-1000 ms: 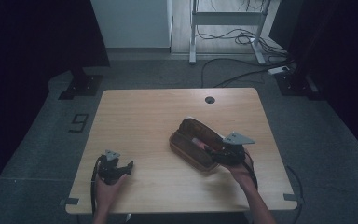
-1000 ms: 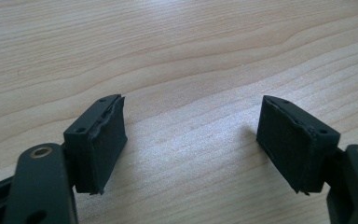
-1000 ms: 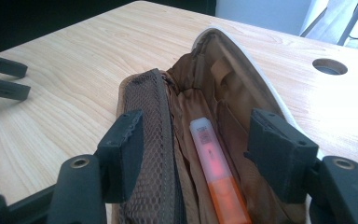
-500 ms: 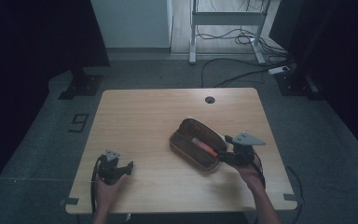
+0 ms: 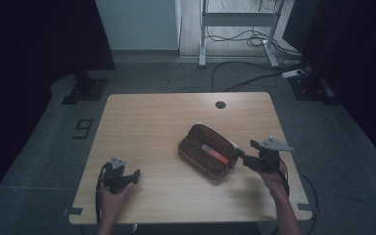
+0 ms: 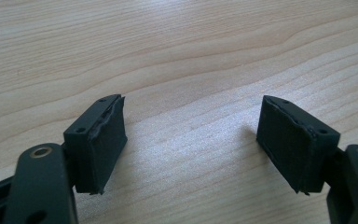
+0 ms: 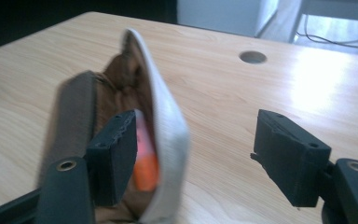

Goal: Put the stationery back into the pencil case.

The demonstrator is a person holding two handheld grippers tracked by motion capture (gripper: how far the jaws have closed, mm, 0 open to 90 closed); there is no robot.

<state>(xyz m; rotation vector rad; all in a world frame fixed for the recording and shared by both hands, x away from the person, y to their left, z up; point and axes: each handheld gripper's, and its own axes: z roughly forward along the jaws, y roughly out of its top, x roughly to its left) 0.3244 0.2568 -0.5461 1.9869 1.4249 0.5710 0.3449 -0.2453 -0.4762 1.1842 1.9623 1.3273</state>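
Two grippers on the table, and the one worth watching is the right gripper [image 5: 241,157], sitting at the near right end of the brown, oval, soft-sided pencil case [image 5: 208,152]. That case lies open, right of centre on the light wooden table [image 5: 147,127], with an orange, stick-shaped marker pen [image 5: 214,153] lying inside it.

Now the risk. In the right gripper view the case's pale, stitched rim [image 7: 165,116] stands up between the jaws, and one pad sits inside the opening, right by the orange pen [image 7: 145,158]. A sideways pull from here could snag that rim, drag the whole case across the wood or tip it so the pen rolls out. A soft wall like that folds easily, so a closing squeeze could just as well catch fabric instead of the pen.

The right gripper's jaws have just been opening and now stand fairly wide; the rim lies between them, but the far pad is clear of it with bare table in the gap, so I'd call nothing gripped. Whether the near pad brushes the lining I cannot tell.

Over at the near left edge, the left gripper [image 5: 136,174] rests in the person's hand, jaws spread wide over bare wood [image 6: 191,140], holding nothing.
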